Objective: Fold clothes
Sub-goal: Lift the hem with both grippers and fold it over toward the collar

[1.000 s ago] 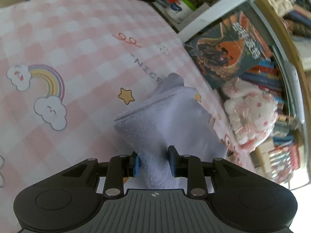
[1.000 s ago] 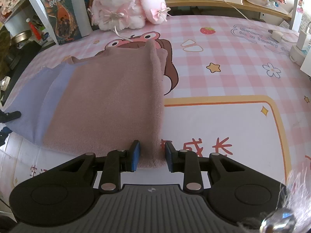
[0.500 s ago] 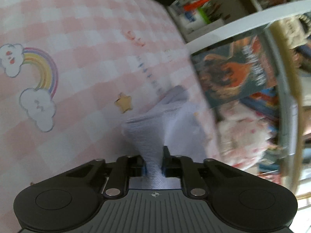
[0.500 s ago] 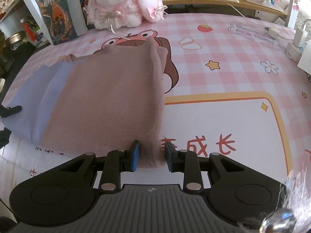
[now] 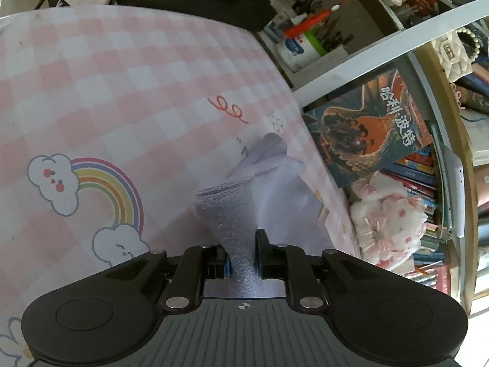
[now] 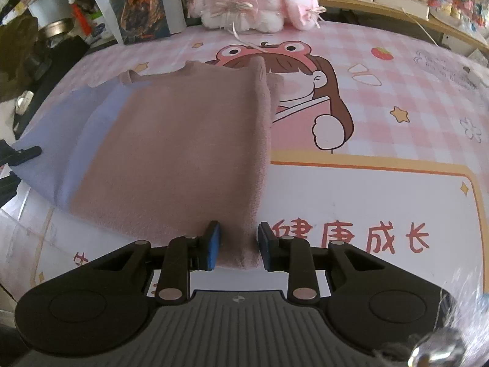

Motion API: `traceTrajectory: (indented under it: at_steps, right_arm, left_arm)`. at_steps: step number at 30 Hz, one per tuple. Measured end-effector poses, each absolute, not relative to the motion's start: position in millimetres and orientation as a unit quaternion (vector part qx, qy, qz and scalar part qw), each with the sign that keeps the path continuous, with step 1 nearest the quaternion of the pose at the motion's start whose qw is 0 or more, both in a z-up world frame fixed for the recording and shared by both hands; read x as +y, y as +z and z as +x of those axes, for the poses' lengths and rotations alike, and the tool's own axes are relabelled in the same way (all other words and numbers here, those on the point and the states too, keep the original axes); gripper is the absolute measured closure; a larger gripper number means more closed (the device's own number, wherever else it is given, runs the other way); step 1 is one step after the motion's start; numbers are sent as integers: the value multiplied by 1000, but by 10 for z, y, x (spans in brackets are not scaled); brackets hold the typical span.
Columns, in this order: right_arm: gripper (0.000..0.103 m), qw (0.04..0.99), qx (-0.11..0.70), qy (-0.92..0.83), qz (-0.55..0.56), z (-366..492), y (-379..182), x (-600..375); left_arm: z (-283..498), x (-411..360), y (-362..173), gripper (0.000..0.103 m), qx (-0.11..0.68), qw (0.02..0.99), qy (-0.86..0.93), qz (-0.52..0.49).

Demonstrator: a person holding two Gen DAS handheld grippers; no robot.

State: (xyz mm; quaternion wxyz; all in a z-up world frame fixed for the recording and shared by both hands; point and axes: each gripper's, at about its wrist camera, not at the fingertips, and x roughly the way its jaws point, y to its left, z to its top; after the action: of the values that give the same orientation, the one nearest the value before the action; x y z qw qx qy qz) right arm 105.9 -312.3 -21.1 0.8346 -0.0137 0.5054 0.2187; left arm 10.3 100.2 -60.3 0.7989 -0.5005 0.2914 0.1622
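Across the pink checked table [image 6: 397, 70], a two-tone garment [image 6: 183, 153] is lying spread out, its mauve-pink part taking up most of the right wrist view and a lavender part running along the side nearer the left hand-held gripper [image 5: 242, 255]. Its near edge is disappearing behind the body of the right hand-held gripper [image 6: 237, 246], and the far side is folding over itself into a thick seam, so whatever lies under that fold is staying hidden. The collar end is only showing as a small bump near the printed cartoon girl [image 6: 305, 91]. Seen from the left wrist, the lavender cloth is bunching into a narrow ridge and looking soft and blurred, so its weave is hard to read.

The left hand-held gripper is pinching that lavender ridge, its jaws having just been closing and then easing slightly, with the cloth squeezed between the blue pads. The right hand-held gripper is sitting narrow on the mauve corner, both pads pressing on the fabric.

Beyond the table edge, a white cup [image 5: 298, 50] is holding pens and a red-orange marker, though the clutter around it is too dim to sort out. A pink-and-white plush toy [image 6: 253, 0] is sitting at the table's far edge beside an upright book [image 6: 143, 9].
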Motion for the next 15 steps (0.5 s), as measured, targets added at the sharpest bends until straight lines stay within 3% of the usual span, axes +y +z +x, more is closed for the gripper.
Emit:
traceTrajectory:
  at_steps: [5,15]
  right_arm:
    - [76,836,507,209,-4,1047,-212,-3115]
    - [76,842,494,215,-4,1168,-128,-3104]
  left_arm:
    - [128,1053,-709,81,294,785,162,-520]
    - [84,1071,-767,84,278,782,156,-535]
